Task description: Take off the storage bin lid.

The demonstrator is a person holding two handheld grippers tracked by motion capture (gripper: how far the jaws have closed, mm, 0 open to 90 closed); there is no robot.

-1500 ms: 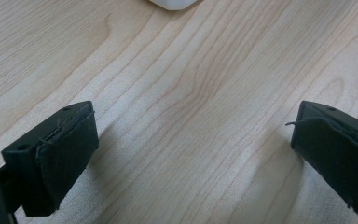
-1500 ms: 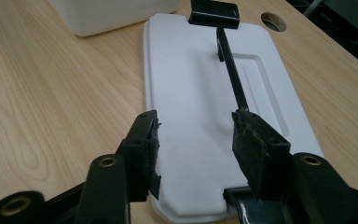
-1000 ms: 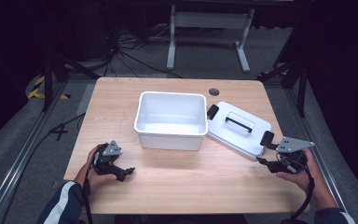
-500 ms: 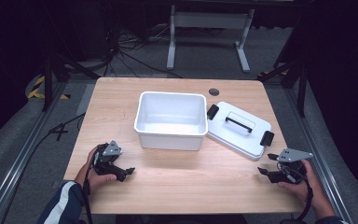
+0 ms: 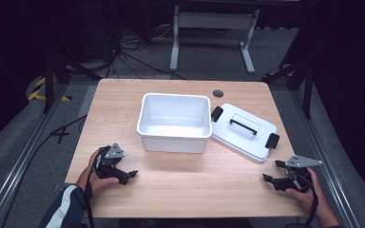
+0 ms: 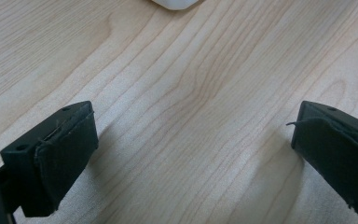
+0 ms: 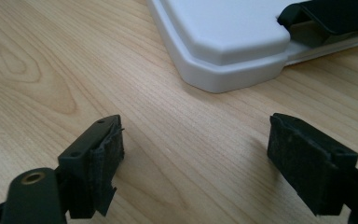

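Left hand-held gripper (image 5: 129, 175) lay near the bench (image 5: 123, 104) front edge, jaws spread over bare wood, right hand-held gripper (image 5: 269, 178) likewise spread wide, just short of a white lid (image 5: 244, 130) with black clips, beside an empty white tub (image 5: 173, 122).

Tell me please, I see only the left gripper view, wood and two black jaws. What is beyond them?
Observer: A white tub stands open at the table's middle, with nothing visible inside.
Operator: Does it have a lid?
Observer: Yes, the lid lies flat on the table at the tub's right, handle up.
Operator: And the right gripper?
Observer: The right gripper rests near the lid's corner, jaws open, holding nothing.
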